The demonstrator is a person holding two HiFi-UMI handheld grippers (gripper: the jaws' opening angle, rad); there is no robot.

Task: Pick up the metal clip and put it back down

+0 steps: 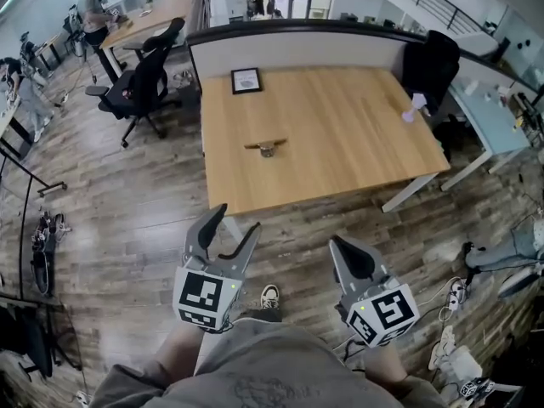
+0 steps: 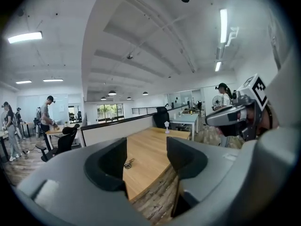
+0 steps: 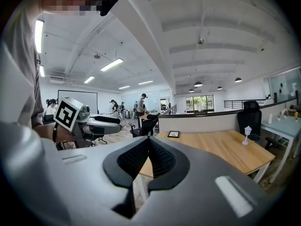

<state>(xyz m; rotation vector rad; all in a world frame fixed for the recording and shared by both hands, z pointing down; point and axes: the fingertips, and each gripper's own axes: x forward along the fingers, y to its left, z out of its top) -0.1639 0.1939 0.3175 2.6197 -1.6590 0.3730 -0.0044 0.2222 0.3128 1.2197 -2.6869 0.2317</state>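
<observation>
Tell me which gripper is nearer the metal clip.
Left. The left gripper is short of the table, nearly in line with the metal clip; the right gripper is farther right.

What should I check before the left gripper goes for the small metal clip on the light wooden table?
1. The small metal clip lies free on the light wooden table: ok.
2. Jaws of the left gripper apart, nothing between them: ok.
3. The left gripper at the clip: not ok, it is over the floor.
4. Jaws of the right gripper together, empty, away from the table: ok.
5. The black picture frame and small pale figurine stand apart from the clip: ok.
</observation>
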